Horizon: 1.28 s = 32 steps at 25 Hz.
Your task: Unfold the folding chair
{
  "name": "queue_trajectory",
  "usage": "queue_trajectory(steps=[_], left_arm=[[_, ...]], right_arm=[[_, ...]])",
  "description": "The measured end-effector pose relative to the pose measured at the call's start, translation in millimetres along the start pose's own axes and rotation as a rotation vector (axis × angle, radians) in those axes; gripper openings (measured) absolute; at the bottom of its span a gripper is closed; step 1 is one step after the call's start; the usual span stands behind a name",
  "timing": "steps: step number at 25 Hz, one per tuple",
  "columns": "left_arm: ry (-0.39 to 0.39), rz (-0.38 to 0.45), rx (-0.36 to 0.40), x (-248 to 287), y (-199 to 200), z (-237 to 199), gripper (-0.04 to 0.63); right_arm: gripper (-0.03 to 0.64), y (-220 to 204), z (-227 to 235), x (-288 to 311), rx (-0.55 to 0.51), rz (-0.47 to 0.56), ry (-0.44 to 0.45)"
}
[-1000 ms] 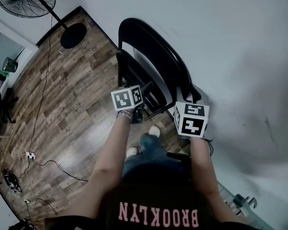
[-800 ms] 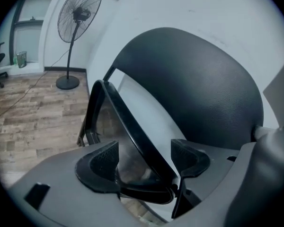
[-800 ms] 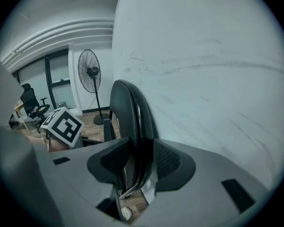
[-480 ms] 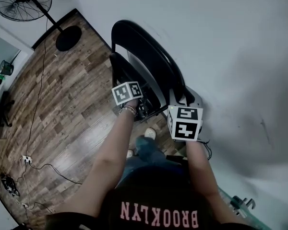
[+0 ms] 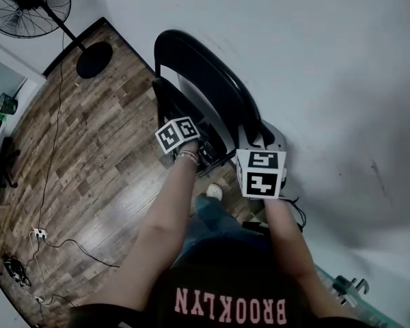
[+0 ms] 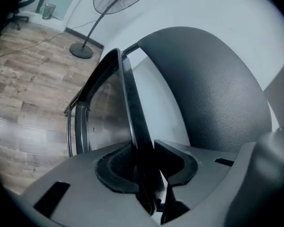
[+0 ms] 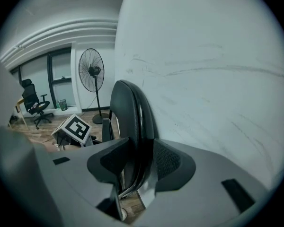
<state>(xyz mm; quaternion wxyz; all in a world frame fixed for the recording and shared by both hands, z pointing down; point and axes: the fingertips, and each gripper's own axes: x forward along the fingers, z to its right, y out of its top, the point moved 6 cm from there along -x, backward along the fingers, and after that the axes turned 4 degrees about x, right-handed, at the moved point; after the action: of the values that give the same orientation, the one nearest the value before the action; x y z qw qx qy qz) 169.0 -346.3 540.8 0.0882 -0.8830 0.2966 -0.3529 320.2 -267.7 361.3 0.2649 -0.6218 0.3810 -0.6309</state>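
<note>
Forearms reach forward from a dark shirt at the bottom of the head view, each hand carrying a hand-held gripper. A pale shoe (image 5: 215, 192) shows on the floor between them.

The left hand-held gripper (image 6: 144, 162) has just been closing its jaws. They now pinch the thin dark edge of the seat (image 6: 132, 108), which runs straight up between the pads. The right hand-held gripper (image 7: 139, 160) is clamped on the rim of the backrest (image 7: 128, 112), low on its right side, with the pads pressing from either side (the left one's marker cube (image 7: 75, 128) shows just beyond).

The folding chair (image 5: 215, 74), black, is not yet opened. Its seat lies close against the backrest, and the whole chair stands on the wood floor (image 5: 89, 149), leaning at the white wall (image 5: 328, 80).

Farther off to the left, a pedestal fan (image 5: 27, 5) stands on its round base, well apart from the chair. An office chair (image 7: 33, 105) sits by the far windows.
</note>
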Motion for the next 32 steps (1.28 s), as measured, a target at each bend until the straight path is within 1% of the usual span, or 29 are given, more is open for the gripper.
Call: queue_trajectory(steps=[4, 10, 19, 24, 32], left_arm=[[0.003, -0.002, 0.007, -7, 0, -4, 0.110], [0.006, 0.004, 0.022, -25, -2, -12, 0.118], [0.027, -0.010, 0.027, -58, -5, -31, 0.130], [0.025, -0.018, 0.032, -76, -5, -43, 0.137], [0.018, -0.054, 0.030, -103, -6, -62, 0.146]], right_arm=[[0.153, -1, -4, -2, -0.013, 0.013, -0.008], [0.153, -4, -24, -15, -0.040, 0.038, -0.009], [0.160, -9, -59, -35, -0.033, 0.054, -0.011], [0.161, -10, -76, -43, -0.030, 0.045, -0.011], [0.161, -12, -105, -56, -0.040, 0.014, -0.025]])
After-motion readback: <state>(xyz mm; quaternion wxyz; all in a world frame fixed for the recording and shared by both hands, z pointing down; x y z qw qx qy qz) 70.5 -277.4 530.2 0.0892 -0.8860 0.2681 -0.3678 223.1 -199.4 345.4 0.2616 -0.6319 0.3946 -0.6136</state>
